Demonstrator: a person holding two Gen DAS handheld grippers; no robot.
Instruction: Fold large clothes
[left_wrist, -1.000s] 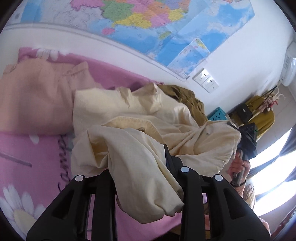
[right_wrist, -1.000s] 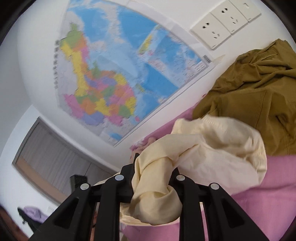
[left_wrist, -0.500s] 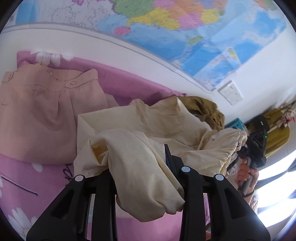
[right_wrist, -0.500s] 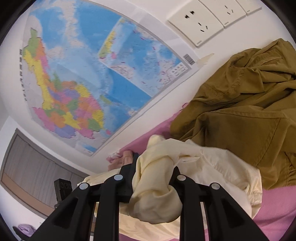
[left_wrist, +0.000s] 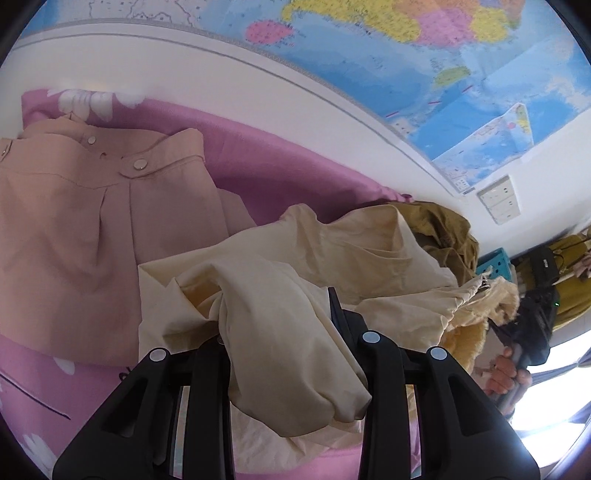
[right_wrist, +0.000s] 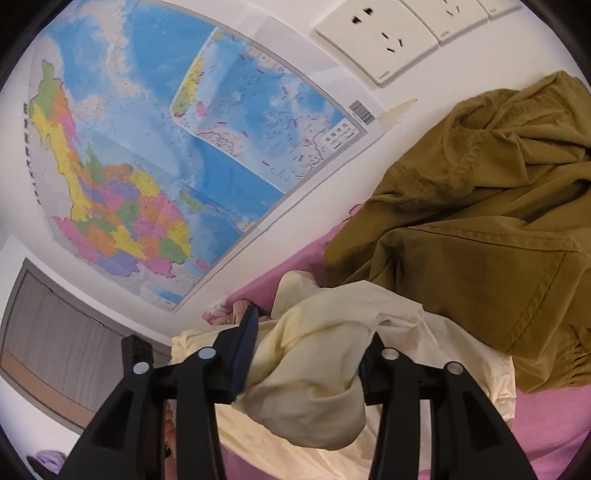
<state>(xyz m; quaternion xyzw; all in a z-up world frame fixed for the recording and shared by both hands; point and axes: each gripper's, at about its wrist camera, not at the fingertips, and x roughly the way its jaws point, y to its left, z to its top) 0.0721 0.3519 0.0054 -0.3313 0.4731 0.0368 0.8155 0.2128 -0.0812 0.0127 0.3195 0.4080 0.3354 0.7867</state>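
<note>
A crumpled cream garment (left_wrist: 332, 251) lies on the pink bed sheet (left_wrist: 277, 184). My left gripper (left_wrist: 275, 314) is shut on a thick fold of it, which bulges out over the fingers toward the camera. In the right wrist view the same cream garment (right_wrist: 332, 332) has a loose bunch lying between the jaws of my right gripper (right_wrist: 312, 325). Those jaws are opening and stand wide apart, and the pads no longer pinch the cloth. At the right edge of the left wrist view a hand (left_wrist: 506, 373) holds the right gripper (left_wrist: 532, 325).
A flat pink garment (left_wrist: 92, 240) with snap buttons lies left of the cream one. An olive jacket (right_wrist: 480, 240) is heaped against the wall on the right. A wall map (right_wrist: 166, 147) and sockets (right_wrist: 376, 40) are above the bed. A teal basket (left_wrist: 495, 262) stands beyond.
The right gripper's jaws have spread apart and the cream bunch has slackened between them. The left gripper has carried its fold sideways, bringing the pink garment nearer.
</note>
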